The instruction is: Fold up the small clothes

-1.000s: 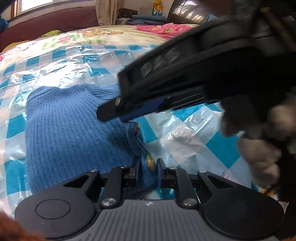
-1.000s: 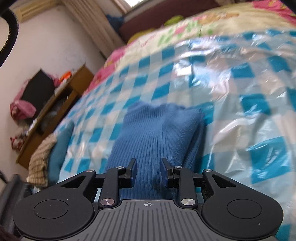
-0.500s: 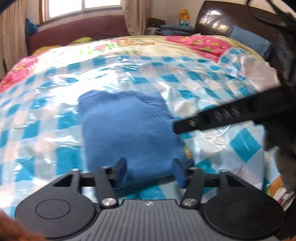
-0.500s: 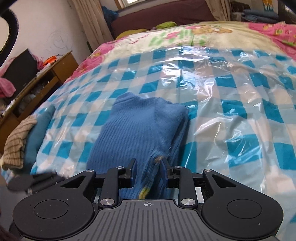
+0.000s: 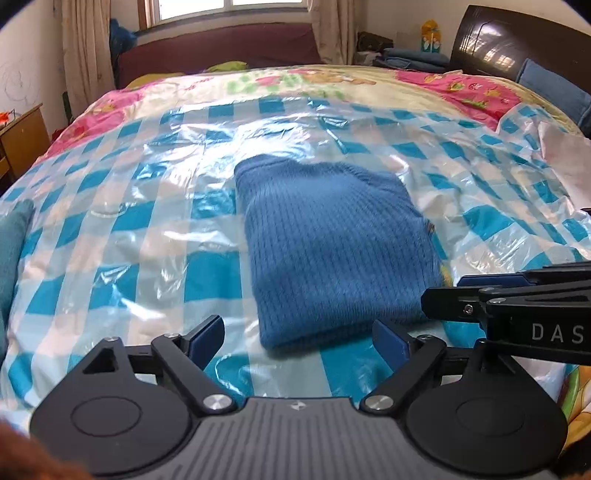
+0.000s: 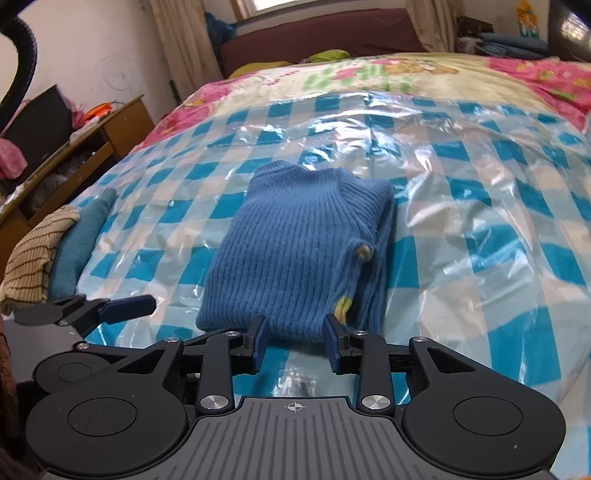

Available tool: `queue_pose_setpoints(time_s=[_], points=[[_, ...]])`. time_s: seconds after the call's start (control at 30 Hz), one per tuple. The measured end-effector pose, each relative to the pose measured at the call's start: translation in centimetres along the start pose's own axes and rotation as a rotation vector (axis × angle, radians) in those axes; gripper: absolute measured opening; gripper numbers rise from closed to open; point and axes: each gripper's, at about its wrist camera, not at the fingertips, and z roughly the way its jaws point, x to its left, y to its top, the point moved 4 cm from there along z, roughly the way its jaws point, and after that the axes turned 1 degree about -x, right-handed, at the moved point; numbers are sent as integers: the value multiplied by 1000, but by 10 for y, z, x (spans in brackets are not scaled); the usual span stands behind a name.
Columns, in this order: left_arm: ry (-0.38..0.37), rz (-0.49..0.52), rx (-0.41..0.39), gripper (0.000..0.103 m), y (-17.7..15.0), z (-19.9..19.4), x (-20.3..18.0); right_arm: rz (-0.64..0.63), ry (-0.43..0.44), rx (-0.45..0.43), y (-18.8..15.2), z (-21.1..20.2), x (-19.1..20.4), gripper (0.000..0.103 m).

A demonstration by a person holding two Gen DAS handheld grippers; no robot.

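Watching my left hand-held gripper (image 5: pixel 298 341) with jaws opening, empty, right hand-held gripper (image 6: pixel 295 345) jaws opening too, nothing gripped, folded blue sweater (image 5: pixel 332 251) lying on the bed's checked plastic sheet (image 5: pixel 147 229), just beyond both.

Bed (image 5: pixel 110 110): plastic sheet (image 5: pixel 129 229) spread over its near and middle part.
Sweater (image 5: pixel 332 243): folded, lying on the sheet at mid-bed.
Left hand-held gripper (image 5: pixel 298 341): near edge, just before the sweater's near end, jaws opening with nothing between them.
Right hand-held gripper (image 6: pixel 295 345): just right of the left one, at the sweater's near right corner, jaws opening, clear of the knit.
Striped cloth (image 6: pixel 31 258): left edge of the bed.
Cabinet (image 6: pixel 92 144): left of the bed, against the wall.
Headboard (image 5: pixel 509 48): far right.
Window (image 5: pixel 229 7): far wall, behind the bed.
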Motion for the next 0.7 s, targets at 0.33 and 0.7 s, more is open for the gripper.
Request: queue_pose_setpoints(time_s=[0.33, 0.7], points=[[25, -41, 32, 98, -8, 4, 7, 59, -37, 32, -22, -1, -13, 36], [31, -44, 50, 99, -12, 5, 6, 51, -58, 45, -29, 2, -9, 40]])
